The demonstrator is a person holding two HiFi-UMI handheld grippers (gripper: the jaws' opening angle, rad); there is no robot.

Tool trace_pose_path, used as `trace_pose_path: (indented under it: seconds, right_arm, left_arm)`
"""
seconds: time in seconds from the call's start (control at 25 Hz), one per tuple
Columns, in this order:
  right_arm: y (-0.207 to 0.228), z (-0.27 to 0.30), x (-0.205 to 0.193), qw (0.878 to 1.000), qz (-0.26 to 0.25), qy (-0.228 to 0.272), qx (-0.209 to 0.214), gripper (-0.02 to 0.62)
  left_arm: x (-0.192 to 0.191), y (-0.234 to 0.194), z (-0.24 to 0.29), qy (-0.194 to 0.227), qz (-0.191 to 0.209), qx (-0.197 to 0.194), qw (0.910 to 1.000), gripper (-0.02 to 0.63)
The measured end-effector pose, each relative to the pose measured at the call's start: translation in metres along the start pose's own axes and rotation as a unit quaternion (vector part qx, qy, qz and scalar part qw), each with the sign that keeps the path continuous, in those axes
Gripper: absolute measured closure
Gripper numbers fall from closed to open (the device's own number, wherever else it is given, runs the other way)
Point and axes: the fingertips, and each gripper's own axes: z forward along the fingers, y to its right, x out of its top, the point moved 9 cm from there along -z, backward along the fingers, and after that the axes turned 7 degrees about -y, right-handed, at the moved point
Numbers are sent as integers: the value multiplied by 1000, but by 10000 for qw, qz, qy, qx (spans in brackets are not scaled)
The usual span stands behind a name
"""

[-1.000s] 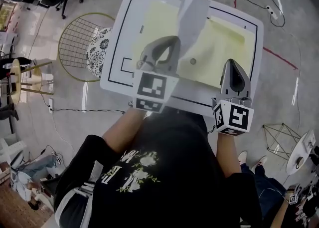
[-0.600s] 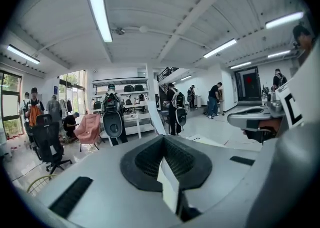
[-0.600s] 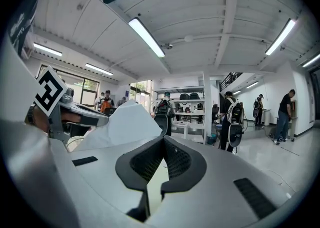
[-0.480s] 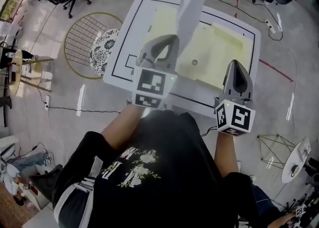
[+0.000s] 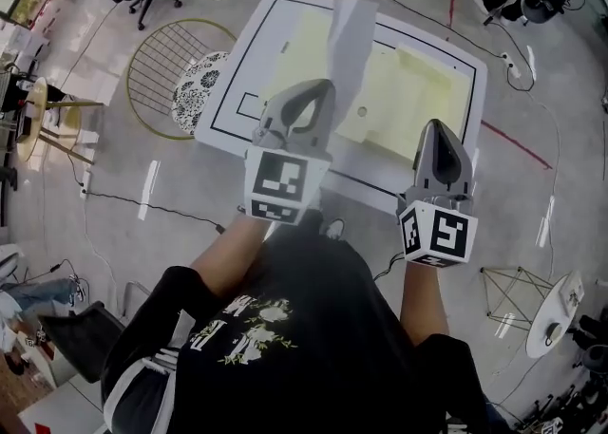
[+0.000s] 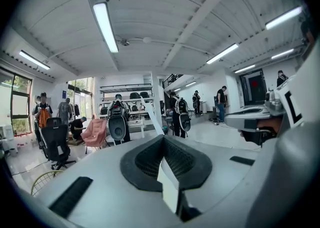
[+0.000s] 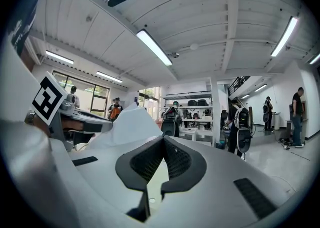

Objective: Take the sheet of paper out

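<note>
The sheet looks already freed, so the step in hand is the lift-away. The left tongs (image 5: pixel 318 90) are closed on the lower edge of the white sheet of paper (image 5: pixel 350 38). The sheet stands up from the tongs, above the left part of the flat, pale yellow folder (image 5: pixel 418 100), which lies on the white surface with the black border line (image 5: pixel 237 90). In the left gripper view the paper (image 6: pixel 169 184) is pinched between the dark ribbed pads of the left tongs (image 6: pixel 162 139), and a thin strip of it runs on up past the tips.

The right tongs (image 5: pixel 439 130) hang at the folder's near right corner. In the right gripper view their tips (image 7: pixel 161 139) meet with nothing between them, and the white sheet (image 7: pixel 127 124) shows off to their left. No part of the sheet can be seen tucked into the folder, though the left gripper hides the sheet's lowest edge in the head view.

Next move, as I judge it: carry the sheet clear of the folder and lay it on a bare part of the surface. The pinch should stay firm, because the thin paper is held by one edge only and may flop or slip.

Compared with a second ago, the sheet shows narrower and more edge-on, and its top has drifted toward the folder's far left corner. The surface looks smaller and farther off, so both grippers seem to have risen or drawn back. The right tongs have come back from over the folder's near edge to its corner, closed as before.
</note>
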Motion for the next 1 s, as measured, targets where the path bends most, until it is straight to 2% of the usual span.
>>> trace_pose_path:
  seconds: [0.32,0.72,1.0]
  right_arm:
    - [-20,-33,8,9999,-77,121,-65,595]
    - [-28,-49,20,9985,-46,301,-465,597]
    - [-36,-45,27,9975,-145,386,-570,597]
  left_arm:
    - [-3,11,-36,344,136,-61,9993,604]
    - [14,7,-42,725,279,-389,9962,604]
    - [17,-2,-40,826,285,-520,9948,604]
